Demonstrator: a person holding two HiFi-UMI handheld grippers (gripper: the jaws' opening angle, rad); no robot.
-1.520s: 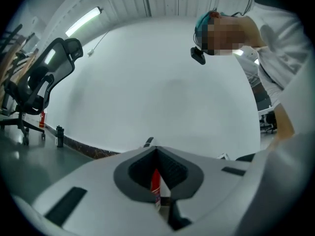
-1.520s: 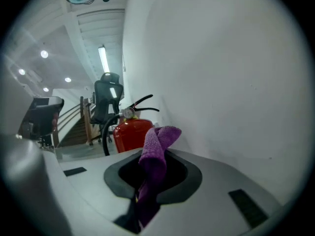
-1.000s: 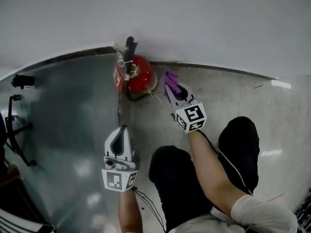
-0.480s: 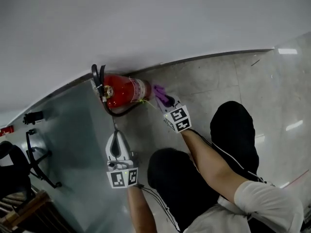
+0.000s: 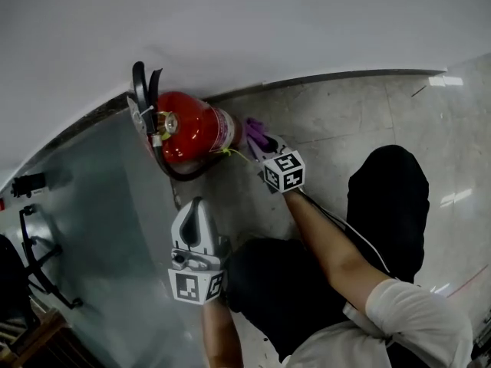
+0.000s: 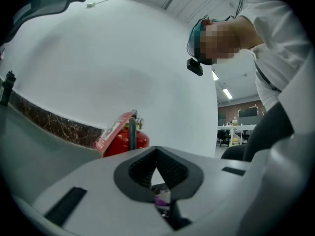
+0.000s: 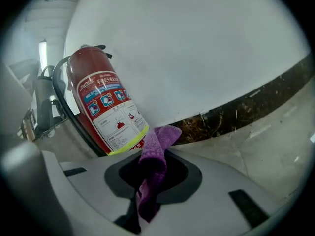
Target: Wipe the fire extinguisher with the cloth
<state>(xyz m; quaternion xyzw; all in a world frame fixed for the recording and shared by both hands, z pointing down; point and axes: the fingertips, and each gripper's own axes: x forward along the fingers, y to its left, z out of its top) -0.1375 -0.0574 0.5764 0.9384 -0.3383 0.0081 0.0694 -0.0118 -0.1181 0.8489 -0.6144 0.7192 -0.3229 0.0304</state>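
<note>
One's working: the right gripper (image 5: 259,138) is clamping its jaws on the soft cloth (image 7: 152,173) just beside the fire extinguisher (image 5: 189,131). The left gripper (image 5: 197,205) is idling, jaws together. Tank's probably heavy and slick, so I'm thinking steady the neck.

Head view: dim and muted overall. The wall (image 5: 253,29) is evenly lit grey, without hard shadows. The polished floor (image 5: 345,121) carries glare streaks at 2 and 3 o'clock. The skirting (image 5: 337,77) bows into a curve — wide-angle distortion, strongest toward the edges. Focus is fair throughout.

Left gripper view: fisheye, with a black vignette round the rim. The wall is bright, close to washed out. Strip lights (image 6: 227,93) glow at 3 o'clock. The near foreground at 6 o'clock is soft.

Right gripper view: same fisheye and dark rim. A strip light (image 7: 43,53) burns out at 10 o'clock. The extinguisher (image 7: 106,109) label is sharp; the cloth (image 7: 152,171) — very close — is slightly soft.
</note>
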